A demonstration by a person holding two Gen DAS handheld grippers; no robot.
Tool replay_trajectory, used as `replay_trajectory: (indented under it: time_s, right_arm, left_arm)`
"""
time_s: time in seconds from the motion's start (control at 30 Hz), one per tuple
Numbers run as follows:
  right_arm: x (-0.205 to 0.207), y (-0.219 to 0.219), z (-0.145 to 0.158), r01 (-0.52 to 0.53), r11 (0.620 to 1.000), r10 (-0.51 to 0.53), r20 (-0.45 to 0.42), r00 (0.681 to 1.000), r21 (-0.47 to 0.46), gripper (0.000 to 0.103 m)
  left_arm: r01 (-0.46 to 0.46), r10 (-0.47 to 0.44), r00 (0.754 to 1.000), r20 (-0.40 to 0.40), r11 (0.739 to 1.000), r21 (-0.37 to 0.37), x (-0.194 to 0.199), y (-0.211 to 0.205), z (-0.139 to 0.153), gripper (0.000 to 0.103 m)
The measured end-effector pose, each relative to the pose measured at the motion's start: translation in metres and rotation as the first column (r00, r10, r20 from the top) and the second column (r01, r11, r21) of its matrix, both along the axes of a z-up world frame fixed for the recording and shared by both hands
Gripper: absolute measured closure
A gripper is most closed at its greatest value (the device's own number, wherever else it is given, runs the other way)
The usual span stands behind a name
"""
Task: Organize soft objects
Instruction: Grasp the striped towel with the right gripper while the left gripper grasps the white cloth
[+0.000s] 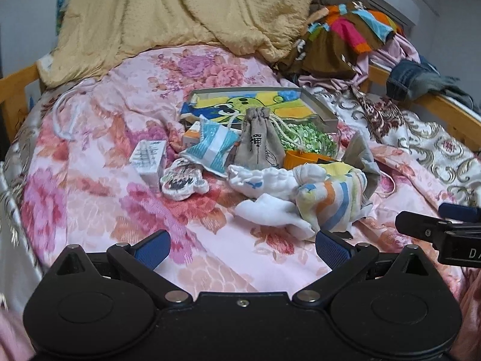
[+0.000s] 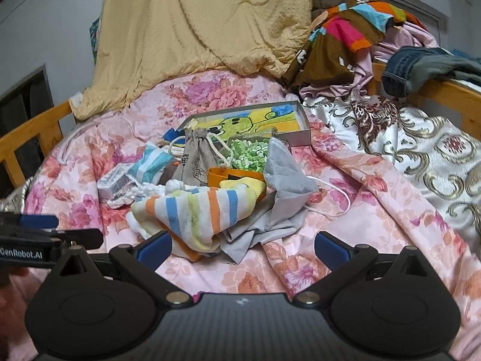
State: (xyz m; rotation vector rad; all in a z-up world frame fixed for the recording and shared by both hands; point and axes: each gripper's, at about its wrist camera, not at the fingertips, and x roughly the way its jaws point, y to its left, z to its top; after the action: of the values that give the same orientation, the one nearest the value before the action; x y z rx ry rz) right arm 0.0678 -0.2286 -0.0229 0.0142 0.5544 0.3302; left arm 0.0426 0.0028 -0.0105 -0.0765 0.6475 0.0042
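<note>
Striped towel [image 2: 195, 210] — just beyond right tongs [image 2: 242, 251]

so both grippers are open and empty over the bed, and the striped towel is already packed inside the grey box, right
Not quite. The striped towel is not in the grey box; it lies on the floral bedspread in front of it, in the pile of small items, as the right wrist view shows. The rest holds: the left gripper and right gripper are open and empty.

A wooden bed rail [image 1: 18, 96] (orange-toned), wall air conditioner [image 1: 393, 3], small white carton [image 1: 149, 158].
</note>
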Motion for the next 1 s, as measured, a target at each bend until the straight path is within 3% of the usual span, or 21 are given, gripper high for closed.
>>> replay_trajectory:
  time_s: [0.2, 0.37, 0.53, 0.73, 0.9, 1.0]
  right_arm:
    - [0.020, 0.010, -0.005, -0.100, 0.992, 0.099, -0.013, 0.995, -0.075, 0.000]
    - [0.036, 0.024, -0.016, -0.174, 0.975, 0.171, -0.033, 0.985, -0.137, 0.000]
    - [0.050, 0.036, -0.023, -0.236, 0.956, 0.238, -0.007, 0.971, -0.173, 0.000]
    - [0.058, 0.041, -0.028, -0.257, 0.954, 0.261, 0.006, 0.965, -0.152, 0.000]
    - [0.067, 0.038, -0.031, -0.262, 0.960, 0.262, -0.014, 0.965, -0.094, 0.001]
    - [0.073, 0.037, -0.032, -0.267, 0.963, 0.266, -0.027, 0.963, -0.045, 0.008]
  left_arm:
    - [0.096, -0.096, 0.993, -0.066, 0.995, -0.006, 0.030, 0.006, -0.002, 0.001]
    - [0.102, -0.115, 0.986, -0.117, 0.989, -0.111, 0.058, 0.019, -0.009, 0.001]
    - [0.050, -0.085, 0.986, -0.145, 0.972, -0.229, 0.080, 0.033, -0.022, 0.002]
    - [0.004, -0.091, 0.979, -0.184, 0.904, -0.426, 0.093, 0.049, -0.037, 0.006]
    - [-0.028, -0.115, 0.972, -0.207, 0.812, -0.583, 0.102, 0.057, -0.050, 0.014]
    - [-0.038, -0.128, 0.969, -0.211, 0.768, -0.640, 0.107, 0.058, -0.058, 0.021]
